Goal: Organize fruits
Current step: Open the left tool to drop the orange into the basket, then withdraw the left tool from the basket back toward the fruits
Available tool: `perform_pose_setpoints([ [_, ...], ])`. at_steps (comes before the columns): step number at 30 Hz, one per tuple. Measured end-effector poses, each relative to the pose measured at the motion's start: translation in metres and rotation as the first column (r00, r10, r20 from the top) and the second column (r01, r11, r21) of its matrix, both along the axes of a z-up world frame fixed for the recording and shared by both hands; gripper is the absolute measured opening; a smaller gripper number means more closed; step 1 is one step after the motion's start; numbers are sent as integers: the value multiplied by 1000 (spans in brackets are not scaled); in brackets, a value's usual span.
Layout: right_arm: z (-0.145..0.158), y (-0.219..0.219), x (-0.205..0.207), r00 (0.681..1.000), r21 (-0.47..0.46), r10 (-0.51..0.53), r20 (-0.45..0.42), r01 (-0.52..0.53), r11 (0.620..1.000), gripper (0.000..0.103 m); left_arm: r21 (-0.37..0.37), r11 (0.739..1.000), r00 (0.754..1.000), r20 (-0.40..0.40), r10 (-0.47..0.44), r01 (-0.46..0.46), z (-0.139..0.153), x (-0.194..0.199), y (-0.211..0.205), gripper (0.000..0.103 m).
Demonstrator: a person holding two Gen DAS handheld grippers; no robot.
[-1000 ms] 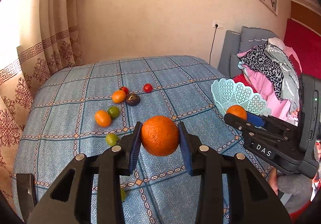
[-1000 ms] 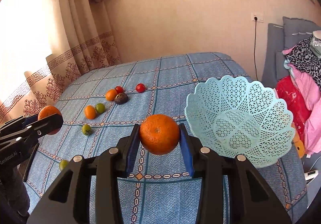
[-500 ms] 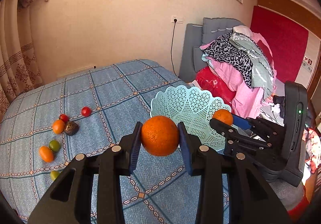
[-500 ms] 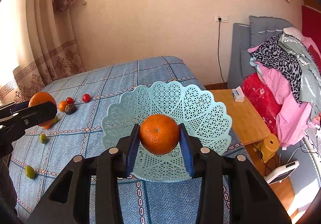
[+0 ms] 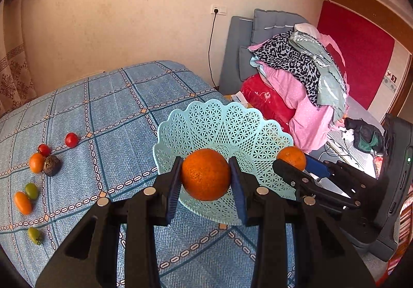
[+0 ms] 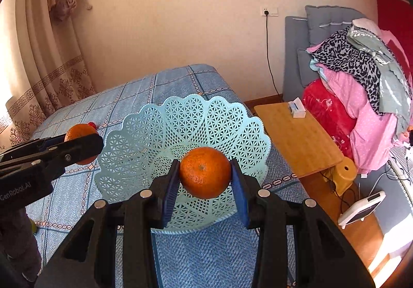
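- Surveying the bed [image 5: 124,107] first, we found its blue checked cover bearing the whole job, with its far and right edges dropping away and a wooden side table [image 6: 302,138] close off the right edge.
- We noted the pale lattice basket [image 5: 206,117] standing near that right edge, empty as far as we could see, its scalloped rim tilted toward both cameras.
- We recorded the left gripper [image 5: 205,174] clamped on an orange [image 5: 205,173], held in front of the basket's near rim; whether it was over the bowl we could not tell.
- We recorded the right gripper [image 6: 205,176] clamped on a second orange [image 6: 205,173], held before the open bowl, apparently over it.
- We judged the step in hand to be the release into the basket: each orange should go low over the centre before the grip is eased, one at a time, lest the light basket tip or a fruit roll off the near edge.
- We observed the two grippers close together at the basket, leaving little room between them; open room lay to the left, over the bed.
- We counted small fruits [image 5: 36,162] lying loose at the left, well apart from the basket and not yet collected.
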State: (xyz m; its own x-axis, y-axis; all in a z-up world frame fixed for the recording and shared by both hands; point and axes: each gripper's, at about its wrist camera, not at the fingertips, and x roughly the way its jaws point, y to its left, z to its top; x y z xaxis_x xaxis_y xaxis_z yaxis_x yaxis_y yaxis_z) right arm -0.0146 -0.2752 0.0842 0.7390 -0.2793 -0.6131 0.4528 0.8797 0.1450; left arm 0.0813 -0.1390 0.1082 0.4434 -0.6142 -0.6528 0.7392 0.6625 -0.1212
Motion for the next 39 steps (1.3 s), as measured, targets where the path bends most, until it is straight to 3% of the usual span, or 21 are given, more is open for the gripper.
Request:
perform_pose_setpoints([
  [8, -3, -5, -1, 1000, 21, -27, -5, 27, 999, 39, 25, 999, 999, -18, -31, 31, -11, 1, -11, 40],
  [10, -4, -7, -1, 999, 33, -34, -7, 34, 999, 43, 13, 1000, 1000, -15, -17, 17, -10, 2, -9, 58],
  [11, -3, -7, -2, 999, 31, -42, -4, 42, 999, 51, 4, 1000, 1000, -8, -3, 3, -9, 3, -6, 68],
  [16, 3, -7, -7, 998, 13, -58, 24, 58, 998, 55, -11, 999, 999, 27, 37, -37, -1, 5, 6, 71],
  [24, 5, -5, -9, 998, 21, -62, 33, 61, 998, 56, 2, 995, 983, 158, 94, -96, 16, -4, 22, 94],
  [30, 12, 2, -14, 996, 13, -61, 58, 60, 998, 61, -5, 992, 971, 204, 124, -126, 26, -10, 38, 98],
  [39, 18, 20, -15, 997, 6, -17, 76, 17, 1000, 65, -21, 981, 958, 212, 191, -191, 34, -6, 69, 99],
])
